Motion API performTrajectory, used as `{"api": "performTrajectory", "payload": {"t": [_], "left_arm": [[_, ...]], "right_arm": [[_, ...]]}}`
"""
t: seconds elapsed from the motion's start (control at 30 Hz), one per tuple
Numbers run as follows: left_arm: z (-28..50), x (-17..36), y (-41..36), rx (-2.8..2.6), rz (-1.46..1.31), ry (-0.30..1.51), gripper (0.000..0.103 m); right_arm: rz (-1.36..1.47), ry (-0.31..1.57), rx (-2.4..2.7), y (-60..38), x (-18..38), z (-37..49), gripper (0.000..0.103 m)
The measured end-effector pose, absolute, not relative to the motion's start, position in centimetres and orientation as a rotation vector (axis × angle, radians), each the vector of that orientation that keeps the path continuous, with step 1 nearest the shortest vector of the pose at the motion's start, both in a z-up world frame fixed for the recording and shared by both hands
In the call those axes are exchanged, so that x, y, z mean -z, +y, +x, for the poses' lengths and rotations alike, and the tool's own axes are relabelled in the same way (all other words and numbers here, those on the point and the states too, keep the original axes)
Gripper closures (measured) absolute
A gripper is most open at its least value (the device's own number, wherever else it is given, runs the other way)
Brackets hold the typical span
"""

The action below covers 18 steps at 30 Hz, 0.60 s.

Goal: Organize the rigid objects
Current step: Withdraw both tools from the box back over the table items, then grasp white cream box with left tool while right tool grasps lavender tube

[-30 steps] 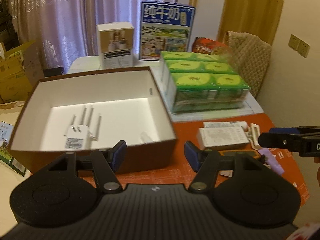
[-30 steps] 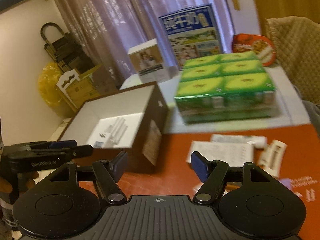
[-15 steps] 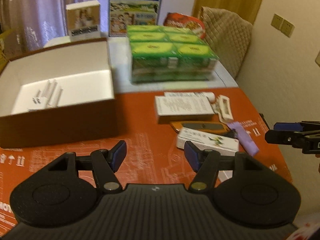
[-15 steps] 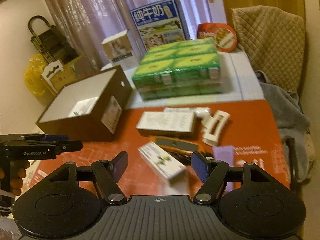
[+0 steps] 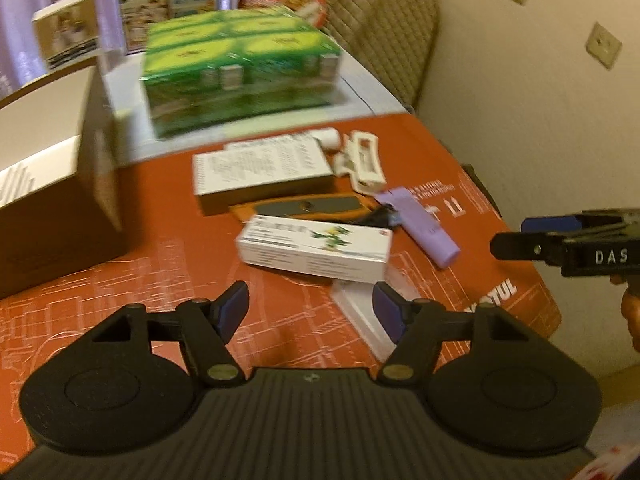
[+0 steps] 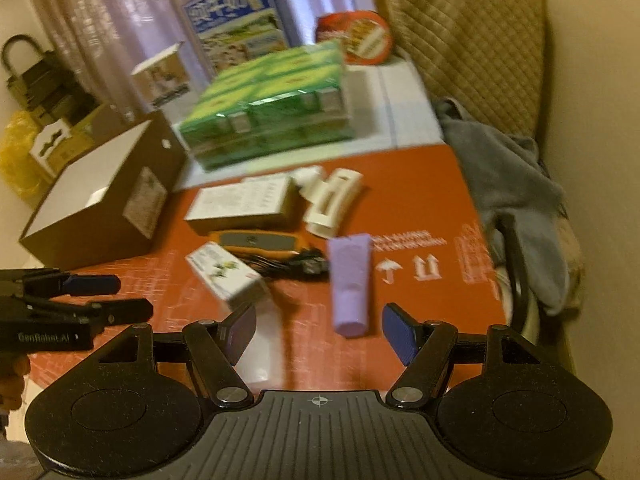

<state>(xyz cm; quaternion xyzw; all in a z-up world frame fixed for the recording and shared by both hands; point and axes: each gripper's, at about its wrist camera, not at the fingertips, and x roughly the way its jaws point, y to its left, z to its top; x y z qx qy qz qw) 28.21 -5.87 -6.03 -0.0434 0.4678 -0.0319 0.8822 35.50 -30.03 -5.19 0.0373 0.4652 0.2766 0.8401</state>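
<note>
From the left wrist view, the left gripper [image 5: 310,306] hangs with its jaws spread wide and nothing between them, just above the orange mat [image 5: 168,280]; the white carton with green print [image 5: 314,248] lies flat right ahead of it, and the brown box [image 5: 52,216] stands open to the left. That carton looks light and stiff — thin card, I'd guess — so a hold across its narrow width near the middle should do, without much squeeze. From the right wrist view, the right gripper [image 6: 318,330] is likewise wide open and empty, with the purple tube [image 6: 350,280] lying lengthwise just in front. The picture is smeared, but the tube seems smooth and probably a little slippery; taking it across the body, not the cap end, looks safest.
</note>
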Motion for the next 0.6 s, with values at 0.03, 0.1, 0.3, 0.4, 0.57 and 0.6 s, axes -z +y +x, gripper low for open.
{"api": "performTrajectory", "payload": {"t": [0.03,0.1,0.3,0.4,0.57,0.6], "left_arm": [[28.5,6.4,-6.4,0.076,-0.083,0.979,0.038],[29.1,6.9,-7.3,0.094,-0.069,0.981,0.038],[31.0,8.1,-9.6,0.092,-0.016,0.974,0.038],[31.7,8.7,-10.1,0.073,0.001,0.969,0.038],[32.0,9.3,-9.1,0.016,-0.014,0.978,0.038],[31.9,9.3,-8.7,0.004,-0.021,0.979,0.038]], "right_arm": [[0.082,0.990,-0.571,-30.4,5.5,35.6,0.036],[0.087,1.002,-0.550,-31.0,5.9,35.8,0.036],[0.107,1.031,-0.512,-32.4,7.0,36.1,0.036],[0.112,1.041,-0.505,-32.6,7.4,36.3,0.036],[0.109,1.054,-0.506,-32.5,8.1,36.8,0.036],[0.107,1.056,-0.508,-32.4,8.2,37.0,0.036]]}}
